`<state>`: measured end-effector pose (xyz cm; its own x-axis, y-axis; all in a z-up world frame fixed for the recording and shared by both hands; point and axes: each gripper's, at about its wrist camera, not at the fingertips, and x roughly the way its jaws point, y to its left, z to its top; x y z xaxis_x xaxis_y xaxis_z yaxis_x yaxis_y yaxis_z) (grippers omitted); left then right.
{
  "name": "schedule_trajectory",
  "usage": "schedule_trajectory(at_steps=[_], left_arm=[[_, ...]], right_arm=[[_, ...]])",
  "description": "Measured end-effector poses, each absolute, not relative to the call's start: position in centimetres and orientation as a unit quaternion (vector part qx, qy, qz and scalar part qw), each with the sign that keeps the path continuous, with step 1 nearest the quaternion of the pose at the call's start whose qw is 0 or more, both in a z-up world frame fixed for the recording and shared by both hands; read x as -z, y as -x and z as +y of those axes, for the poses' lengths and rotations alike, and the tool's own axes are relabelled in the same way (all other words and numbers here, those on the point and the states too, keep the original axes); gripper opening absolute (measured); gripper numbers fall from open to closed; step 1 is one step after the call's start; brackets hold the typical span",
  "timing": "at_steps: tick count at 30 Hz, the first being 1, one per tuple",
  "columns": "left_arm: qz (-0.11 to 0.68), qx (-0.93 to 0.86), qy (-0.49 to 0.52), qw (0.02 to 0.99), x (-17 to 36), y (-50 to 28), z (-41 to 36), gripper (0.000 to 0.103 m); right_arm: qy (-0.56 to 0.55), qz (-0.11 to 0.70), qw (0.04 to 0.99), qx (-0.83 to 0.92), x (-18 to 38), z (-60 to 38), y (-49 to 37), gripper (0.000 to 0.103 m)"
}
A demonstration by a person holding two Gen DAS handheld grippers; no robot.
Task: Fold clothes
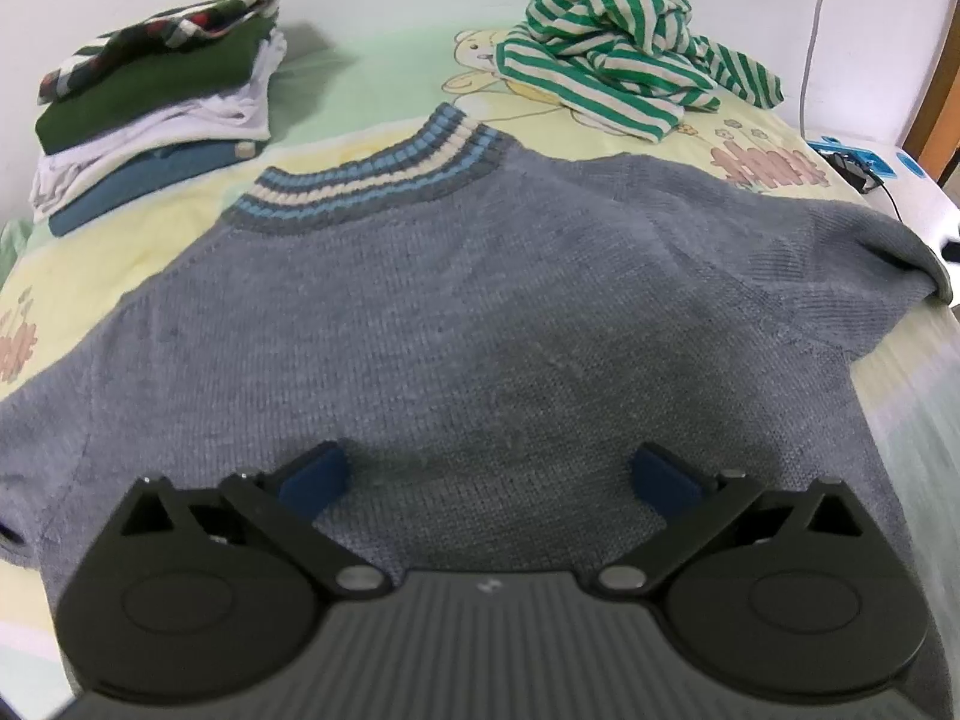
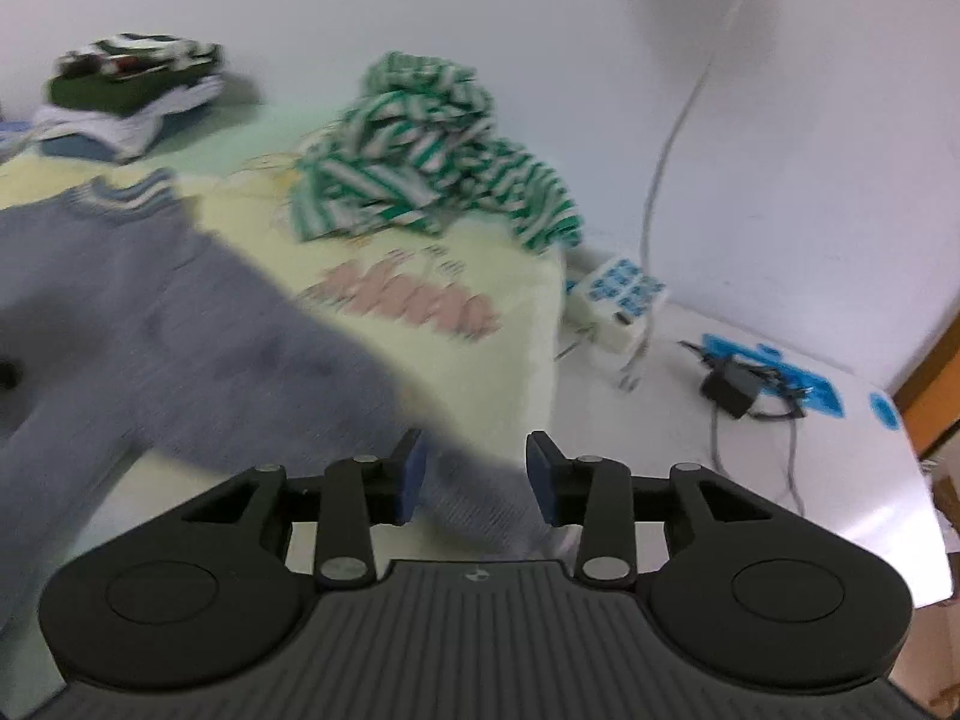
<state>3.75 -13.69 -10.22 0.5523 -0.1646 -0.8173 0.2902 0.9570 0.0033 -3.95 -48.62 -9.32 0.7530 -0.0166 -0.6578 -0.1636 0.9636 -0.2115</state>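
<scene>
A grey knit sweater (image 1: 456, 312) with a blue and cream striped collar (image 1: 372, 174) lies spread flat on the bed, collar away from me. My left gripper (image 1: 489, 474) hovers over its lower body, jaws wide open with nothing between them. In the blurred right wrist view the sweater (image 2: 180, 348) fills the left side, and its right sleeve end (image 2: 480, 498) lies between the blue pads of my right gripper (image 2: 477, 474). Those jaws stand partly open and a gap shows beside the cloth.
A crumpled green and white striped garment (image 1: 618, 42) (image 2: 432, 150) sits at the back of the bed. A stack of folded clothes (image 1: 156, 102) (image 2: 132, 90) stands back left. Right of the bed edge, a white surface (image 2: 840, 480) holds a power strip (image 2: 618, 294), an adapter (image 2: 735, 387) and cables.
</scene>
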Motion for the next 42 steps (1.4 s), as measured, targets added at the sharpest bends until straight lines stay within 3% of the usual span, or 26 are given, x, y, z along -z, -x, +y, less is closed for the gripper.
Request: schedule_trajectory(at_steps=[5,6,8,11,17,20,23,24,27,29,31,34,42], left_arm=[[0.46,0.13,-0.072,0.875,10.2,-4.0,-13.9,0.102],[0.461,0.13,-0.073,0.875,10.2,-4.0,-13.9,0.102],[0.462,0.13,-0.074,0.874,10.2,-4.0,-14.0,0.102],[0.461,0.129,-0.074,0.875,10.2,-3.9,-14.0,0.102],[0.459,0.128,-0.073,0.876,10.3,-3.9,-14.0,0.102],[0.46,0.129,-0.075,0.875,10.2,-4.0,-14.0,0.102],[0.458,0.129,-0.077,0.876,10.2,-4.0,-14.1,0.102],[0.458,0.129,-0.078,0.876,10.2,-3.9,-14.1,0.102],[0.458,0.13,-0.075,0.876,10.3,-4.0,-14.0,0.102],[0.46,0.131,-0.075,0.875,10.3,-4.0,-14.0,0.102],[0.46,0.132,-0.076,0.875,10.3,-4.0,-14.0,0.102],[0.461,0.133,-0.075,0.874,10.4,-4.1,-14.0,0.102],[0.463,0.133,-0.075,0.873,10.4,-4.2,-14.0,0.102]], right_arm=[[0.161,0.345,0.925,-0.002,11.6,-47.6,3.7,0.033],[0.152,0.346,0.926,-0.003,11.7,-48.0,3.6,0.029],[0.133,0.348,0.928,-0.005,11.9,-48.6,3.2,0.01],[0.125,0.34,0.932,-0.003,11.0,-49.4,3.3,0.0],[0.151,0.318,0.935,0.025,7.8,-51.5,0.3,0.0],[0.114,0.328,0.938,-0.014,6.2,-51.8,-0.1,0.012],[0.152,0.341,0.926,-0.052,7.2,-49.3,2.1,0.035],[0.166,0.345,0.922,-0.056,8.0,-48.4,3.0,0.035],[0.168,0.361,0.915,-0.06,10.5,-47.0,4.4,0.031],[0.163,0.361,0.918,-0.037,11.3,-47.2,4.2,0.019],[0.152,0.362,0.919,-0.02,11.9,-47.9,3.9,0.019],[0.143,0.363,0.921,-0.017,11.7,-49.1,3.5,0.003],[0.184,0.321,0.929,-0.002,8.1,-50.7,-1.8,0.002]])
